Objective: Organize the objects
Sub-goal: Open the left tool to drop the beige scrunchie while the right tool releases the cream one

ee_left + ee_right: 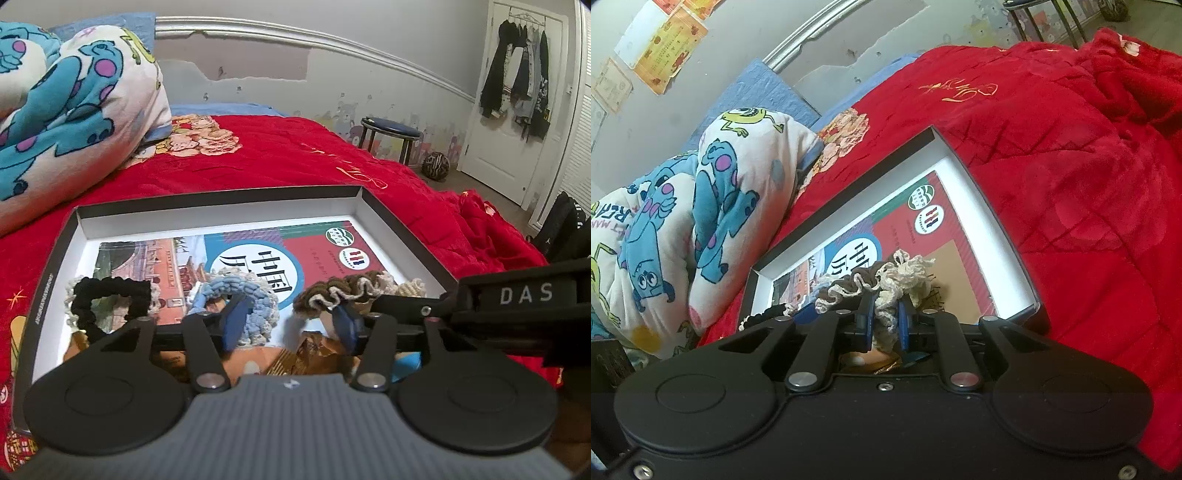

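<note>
A shallow box [369, 206] lies on the red bedspread [280, 155] with a book [317, 254] flat on its floor, and a row of scrunchies sits along the box's near edge. The left gripper [291, 325] stands with its jaws well apart and nothing pressed between them; the blue scrunchie [255, 295] lies around its left finger, the brown scrunchie [332, 291] just at its right finger, and the black scrunchie [110, 295] rests toward the near left corner. The right gripper [884, 325] has its jaws drawn narrow onto the cream scrunchie [905, 277], which bunches up above the pads beside the brown one near the box's near right corner. These are light, soft, crinkled fabric loops that squash and spring back, so they will likely deform rather than slip; a pinch across one side of the ring, through the ruffled band, seems the surest hold. Loose frills could snag on a neighbour when lifted.
</note>
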`<state>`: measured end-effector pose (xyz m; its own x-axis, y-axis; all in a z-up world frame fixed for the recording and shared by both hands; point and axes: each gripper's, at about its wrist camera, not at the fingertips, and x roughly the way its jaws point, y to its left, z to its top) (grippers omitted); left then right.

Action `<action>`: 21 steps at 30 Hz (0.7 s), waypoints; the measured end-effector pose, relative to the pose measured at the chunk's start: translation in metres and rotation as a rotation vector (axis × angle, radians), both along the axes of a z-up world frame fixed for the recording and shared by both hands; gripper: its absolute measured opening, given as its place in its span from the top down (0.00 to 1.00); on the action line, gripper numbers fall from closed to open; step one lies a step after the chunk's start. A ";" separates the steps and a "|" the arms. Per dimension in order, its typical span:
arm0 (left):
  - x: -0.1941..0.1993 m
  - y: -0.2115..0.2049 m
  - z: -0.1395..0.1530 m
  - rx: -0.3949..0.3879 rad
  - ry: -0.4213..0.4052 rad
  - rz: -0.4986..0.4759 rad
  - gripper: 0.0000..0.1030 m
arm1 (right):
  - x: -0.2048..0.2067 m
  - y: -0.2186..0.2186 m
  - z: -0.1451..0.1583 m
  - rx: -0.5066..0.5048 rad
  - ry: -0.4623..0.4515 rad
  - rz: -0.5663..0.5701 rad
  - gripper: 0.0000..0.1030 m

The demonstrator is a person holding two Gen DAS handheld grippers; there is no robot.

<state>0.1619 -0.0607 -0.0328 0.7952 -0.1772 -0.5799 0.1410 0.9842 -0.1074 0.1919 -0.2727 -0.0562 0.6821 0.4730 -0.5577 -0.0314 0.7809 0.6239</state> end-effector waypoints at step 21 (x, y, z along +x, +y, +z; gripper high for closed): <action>-0.036 0.024 0.037 0.108 0.022 0.035 0.11 | -0.026 -0.002 0.038 0.005 -0.018 0.056 0.31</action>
